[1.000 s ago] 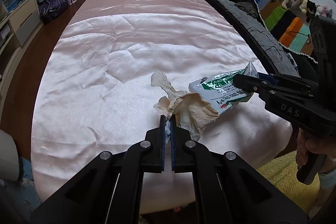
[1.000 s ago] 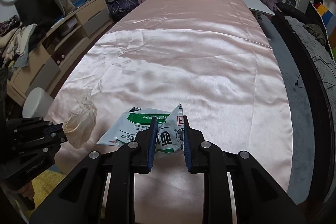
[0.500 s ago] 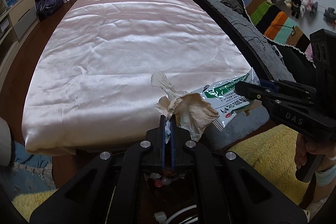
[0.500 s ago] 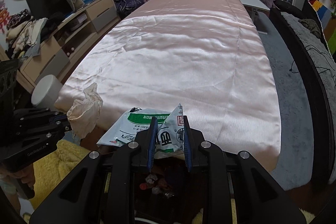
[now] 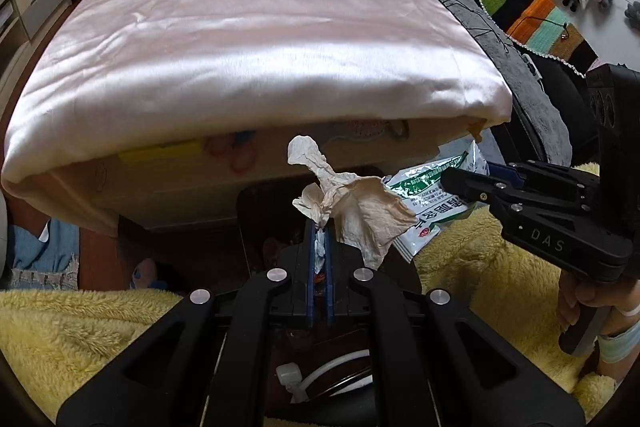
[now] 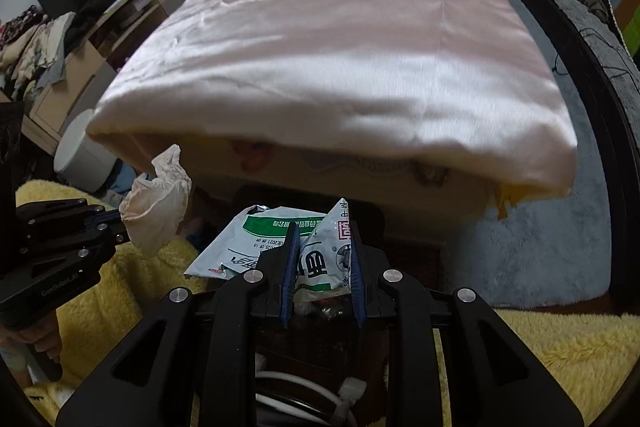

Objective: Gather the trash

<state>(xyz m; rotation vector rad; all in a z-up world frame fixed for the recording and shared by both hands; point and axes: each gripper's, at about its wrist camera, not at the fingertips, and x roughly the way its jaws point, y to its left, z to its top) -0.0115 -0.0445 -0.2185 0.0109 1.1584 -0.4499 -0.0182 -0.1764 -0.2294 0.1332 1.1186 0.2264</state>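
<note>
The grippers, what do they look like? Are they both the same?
Nearly. Each gripper, left and right, is black plastic with blue pads inside its fingers and round silver screws. White letters differ: the right one reads "DAS", the left "GenRobot.AI".

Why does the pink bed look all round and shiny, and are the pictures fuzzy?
Left wrist view: the fisheye lens bends the pink bed cover round; light glares white off its satin. Right wrist view: same bulge and glare, the bed's near edge smeared, the wrapper sharp.

We cannot make out the dark bin (image 6: 320,339) below the gripper bodies — its contents are hidden; the wrapper's (image 6: 320,259) small print stays unreadable.
</note>
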